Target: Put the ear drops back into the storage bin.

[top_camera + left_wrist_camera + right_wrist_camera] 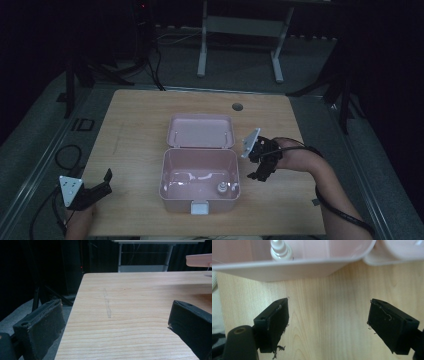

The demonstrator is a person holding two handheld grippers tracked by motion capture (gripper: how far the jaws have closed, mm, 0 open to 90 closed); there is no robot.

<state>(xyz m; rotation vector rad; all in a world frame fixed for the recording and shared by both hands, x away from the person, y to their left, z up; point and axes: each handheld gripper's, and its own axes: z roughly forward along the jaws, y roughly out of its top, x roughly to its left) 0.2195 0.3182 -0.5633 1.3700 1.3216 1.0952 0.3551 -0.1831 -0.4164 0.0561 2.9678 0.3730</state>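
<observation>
A wooden table is seen from above, its pale top lit against a dark room. Near the middle of the table a pink box is placed with its lid swung fully back and laid flat behind it, so that the inside is exposed. A small white bottle is stood upright inside the box, close to the front right corner; in the right gripper view its neck is seen just over the box wall. A white latch is fixed at the middle of the front wall. The right gripper is held just beside the right wall of the box, above the bare table, and is pointed toward that wall; its jaws are spread wide, and nothing is gripped between them, only wood grain being seen in the gap. The left gripper is held at the front left corner of the table, well apart from the box; its jaws are likewise spread wide and nothing is held, one jaw being seen over the table edge and the other over the table top. A faint pale streak is marked on the wood ahead of the left gripper.
</observation>
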